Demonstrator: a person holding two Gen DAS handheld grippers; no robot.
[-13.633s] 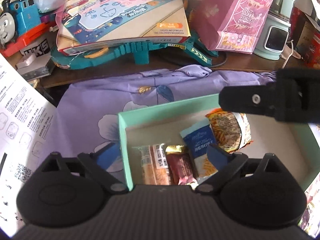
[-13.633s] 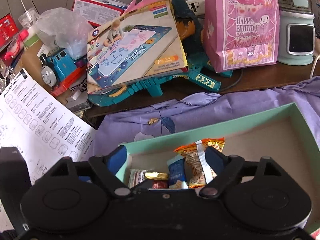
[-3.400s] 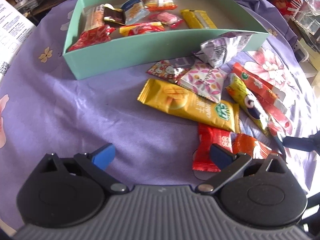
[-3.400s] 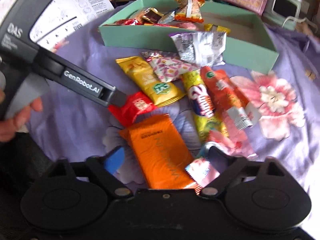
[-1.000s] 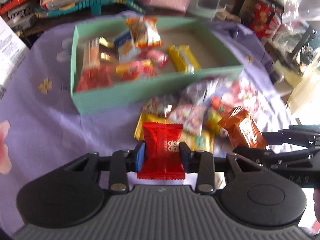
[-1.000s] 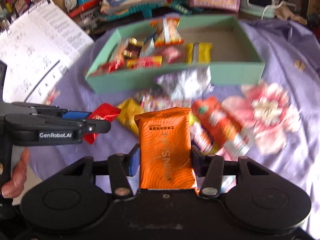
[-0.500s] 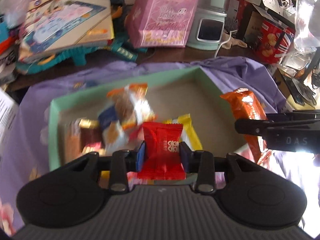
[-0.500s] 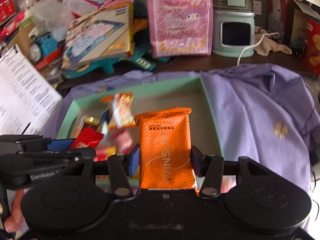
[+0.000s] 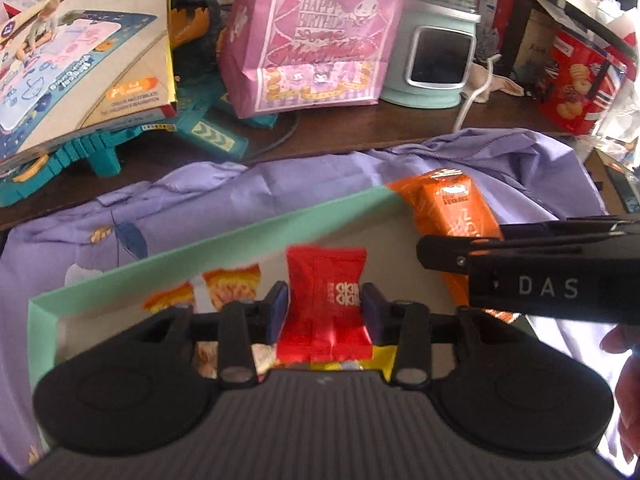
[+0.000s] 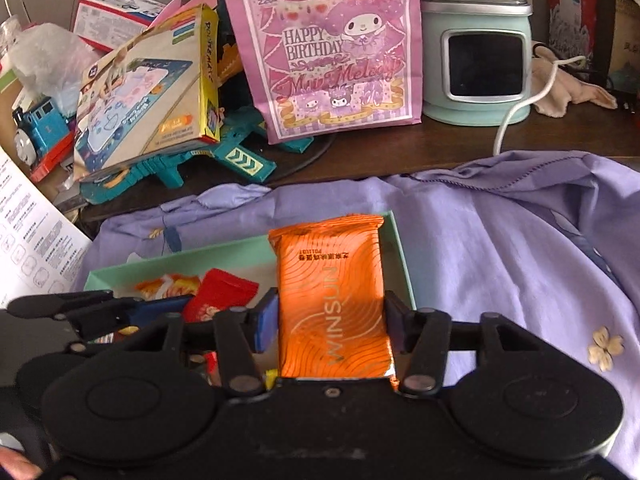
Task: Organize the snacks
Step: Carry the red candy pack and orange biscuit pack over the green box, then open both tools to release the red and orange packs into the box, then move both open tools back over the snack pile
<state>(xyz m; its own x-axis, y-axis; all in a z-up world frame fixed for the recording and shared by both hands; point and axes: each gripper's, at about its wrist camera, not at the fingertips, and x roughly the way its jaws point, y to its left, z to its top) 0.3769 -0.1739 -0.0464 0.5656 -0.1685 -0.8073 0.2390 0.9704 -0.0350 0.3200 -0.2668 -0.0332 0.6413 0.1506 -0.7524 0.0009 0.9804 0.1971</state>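
Observation:
My left gripper (image 9: 323,312) is shut on a small red snack packet (image 9: 325,300) and holds it over the mint-green box (image 9: 224,242). My right gripper (image 10: 328,320) is shut on an orange snack packet (image 10: 330,292) over the box's far right corner (image 10: 396,236). In the left wrist view the orange packet (image 9: 452,208) and the right gripper show at the right. In the right wrist view the red packet (image 10: 220,294) and the left gripper's fingers (image 10: 92,312) show at the left. An orange-and-white snack bag (image 9: 224,286) and a yellow packet (image 9: 380,356) lie in the box.
The box sits on a purple flowered cloth (image 10: 500,248). Behind it on the brown table stand a pink birthday bag (image 10: 336,48), a mint appliance (image 10: 480,60) with a white cord, a toy box (image 10: 152,92) on teal track and a blue toy train (image 10: 40,128). A printed sheet (image 10: 28,240) lies left.
Both grippers have moved forward and lower over the box, each still holding its packet. The view has steadied, and the box's far wall is nearer.

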